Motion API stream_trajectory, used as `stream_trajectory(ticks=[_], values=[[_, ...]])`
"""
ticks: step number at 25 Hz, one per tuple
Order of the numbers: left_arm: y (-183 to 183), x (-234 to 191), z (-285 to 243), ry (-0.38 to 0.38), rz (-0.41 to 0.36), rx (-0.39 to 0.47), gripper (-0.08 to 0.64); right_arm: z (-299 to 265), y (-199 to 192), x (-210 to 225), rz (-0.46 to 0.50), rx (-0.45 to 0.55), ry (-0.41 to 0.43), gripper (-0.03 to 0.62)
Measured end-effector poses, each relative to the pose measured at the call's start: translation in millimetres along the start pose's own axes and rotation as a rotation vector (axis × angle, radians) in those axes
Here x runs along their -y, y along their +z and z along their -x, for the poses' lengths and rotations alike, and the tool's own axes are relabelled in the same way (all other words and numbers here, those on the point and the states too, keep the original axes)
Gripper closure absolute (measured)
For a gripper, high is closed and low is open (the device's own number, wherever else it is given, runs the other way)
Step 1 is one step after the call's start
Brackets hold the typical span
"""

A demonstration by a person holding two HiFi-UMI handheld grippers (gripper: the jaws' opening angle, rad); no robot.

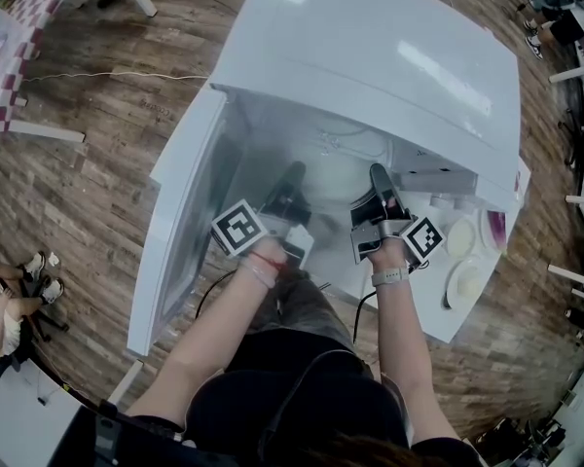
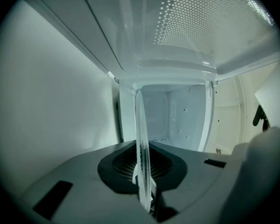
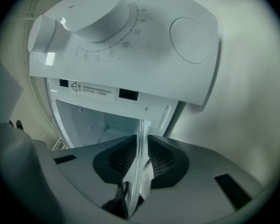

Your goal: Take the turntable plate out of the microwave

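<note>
The clear glass turntable plate (image 1: 336, 188) hangs at the mouth of the white microwave (image 1: 370, 56), between my two grippers. My left gripper (image 1: 294, 175) is shut on the plate's left rim. In the left gripper view the rim (image 2: 141, 125) runs edge-on between the dark pads, with the gripper (image 2: 141, 164) pinching it. My right gripper (image 1: 378, 175) is at the plate's right side. In the right gripper view the rim (image 3: 136, 185) lies between the jaws of the gripper (image 3: 141, 146), which stand apart from the glass with a slim gap.
The microwave door (image 1: 180, 241) swings open to the left. The control panel with its round dial (image 3: 98, 13) is right beside the right gripper, and its knobs (image 1: 462, 236) show in the head view. A seated person's legs (image 1: 10, 290) are at the far left on the wood floor.
</note>
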State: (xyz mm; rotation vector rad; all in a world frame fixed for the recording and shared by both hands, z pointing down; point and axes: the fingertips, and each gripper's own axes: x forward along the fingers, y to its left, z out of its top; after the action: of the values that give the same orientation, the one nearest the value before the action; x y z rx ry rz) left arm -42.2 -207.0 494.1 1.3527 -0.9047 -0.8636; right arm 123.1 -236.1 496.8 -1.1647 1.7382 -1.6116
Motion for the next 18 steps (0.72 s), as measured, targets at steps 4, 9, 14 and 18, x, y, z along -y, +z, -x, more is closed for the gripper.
stream_trajectory(ticks=[4, 9, 14, 18], values=[[0.6, -0.5, 2.7, 0.009, -0.032, -0.018, 0.529, -3.8, 2.4, -0.5, 0.009, 0.006, -0.007, 0.520], [-0.4, -1.0, 4.0, 0.002, -0.072, -0.028, 0.529, -0.7, 3.6, 0.0, 0.037, 0.016, 0.001, 0.529], [0.6, 4.3, 6.7, 0.001, -0.064, -0.014, 0.528, -1.3, 1.6, -11.9, 0.085, 0.028, 0.070, 0.538], [0.0, 2.0, 13.9, 0.003, -0.077, 0.002, 0.528, 2.3, -4.9, -13.8, 0.112, 0.010, 0.094, 0.538]])
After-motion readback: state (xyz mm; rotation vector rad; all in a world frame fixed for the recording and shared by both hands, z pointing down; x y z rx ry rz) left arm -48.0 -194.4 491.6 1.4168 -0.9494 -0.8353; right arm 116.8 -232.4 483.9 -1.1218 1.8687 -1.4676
